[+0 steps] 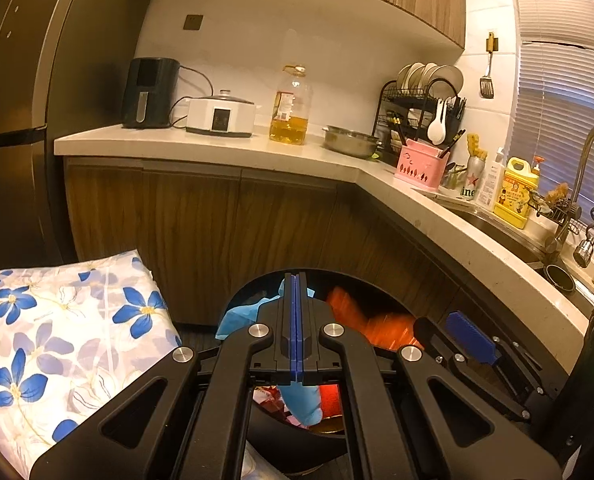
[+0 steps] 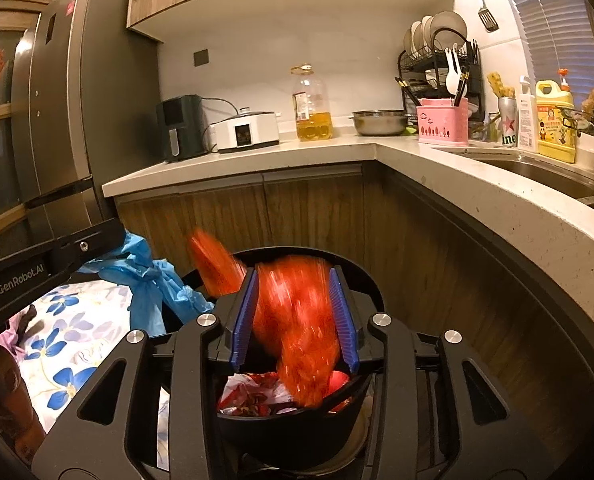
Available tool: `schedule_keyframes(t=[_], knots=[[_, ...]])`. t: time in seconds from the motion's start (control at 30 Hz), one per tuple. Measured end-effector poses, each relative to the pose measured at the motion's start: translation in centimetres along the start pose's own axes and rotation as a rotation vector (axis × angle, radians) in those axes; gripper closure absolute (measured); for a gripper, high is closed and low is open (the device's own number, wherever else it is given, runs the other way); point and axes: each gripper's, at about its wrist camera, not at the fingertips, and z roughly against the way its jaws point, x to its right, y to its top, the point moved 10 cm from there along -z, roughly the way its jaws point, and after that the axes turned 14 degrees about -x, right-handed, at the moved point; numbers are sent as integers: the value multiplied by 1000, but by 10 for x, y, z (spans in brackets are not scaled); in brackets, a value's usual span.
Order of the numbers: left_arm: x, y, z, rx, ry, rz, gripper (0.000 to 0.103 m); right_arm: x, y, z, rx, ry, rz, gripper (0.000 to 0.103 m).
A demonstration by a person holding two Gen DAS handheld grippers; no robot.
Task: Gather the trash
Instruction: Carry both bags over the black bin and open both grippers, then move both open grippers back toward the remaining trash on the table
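A black round bin (image 2: 289, 436) stands on the floor below both grippers, with crumpled red-and-white wrappers (image 2: 253, 392) inside. My right gripper (image 2: 293, 274) is open over it. A red plastic wrapper (image 2: 301, 320), blurred by motion, hangs between its blue pads (image 2: 245, 312) and reaches down into the bin. The same red wrapper (image 1: 381, 324) shows in the left wrist view beside the right gripper's pad (image 1: 471, 338). My left gripper (image 1: 296, 280) is shut on a blue plastic glove (image 1: 239, 314). From the right wrist view the glove (image 2: 149, 284) dangles at the bin's left edge.
A folded floral cloth (image 1: 69, 320) lies left of the bin. Wooden cabinets under an L-shaped counter (image 1: 217, 144) wall in the far and right sides. A fridge (image 2: 57, 100) stands at the left. On the counter are an oil bottle (image 2: 313, 104), appliances, a steel bowl and a sink (image 2: 537, 168).
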Motion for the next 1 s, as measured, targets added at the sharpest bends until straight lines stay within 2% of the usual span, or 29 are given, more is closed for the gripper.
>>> schedule_keyframes(t=[0.13, 0.2, 0.23, 0.27, 0.3, 0.37, 0.47, 0.57, 0.63, 0.73, 0.87, 1.0], knots=[[-4, -4, -2, -10, 12, -4, 103, 4, -1, 1, 3, -7, -12, 53], [-7, -6, -1, -13, 17, 1, 98, 5, -2, 3, 6, -15, -20, 47], [-8, -7, -1, -15, 19, 1, 88, 6, -2, 4, 8, -18, -24, 45], [-9, -8, -1, -14, 23, 2, 73, 8, -3, 4, 10, -23, -29, 44], [-12, -9, 0, -10, 30, 7, 67, 9, -3, 5, 9, -25, -32, 43], [-17, -11, 2, -9, 45, 16, 48, 10, -5, 7, 11, -31, -35, 39], [-27, -16, 10, 7, 81, 31, 29, 10, -6, 12, 18, -39, -31, 35], [-38, -24, 21, 17, 127, 49, 16, 8, -7, 16, 17, -43, -27, 33], [-45, -30, 27, 16, 150, 58, 14, 4, -10, 21, 16, -41, -20, 31], [-55, -41, 35, 19, 210, 56, 6, -3, -13, 28, 21, -43, -6, 26], [-66, -56, 48, 15, 265, 57, 6, -12, -21, 37, 19, -27, 5, 22], [-79, -68, 64, 16, 286, 88, 6, -24, -30, 44, 13, -14, 11, 22]])
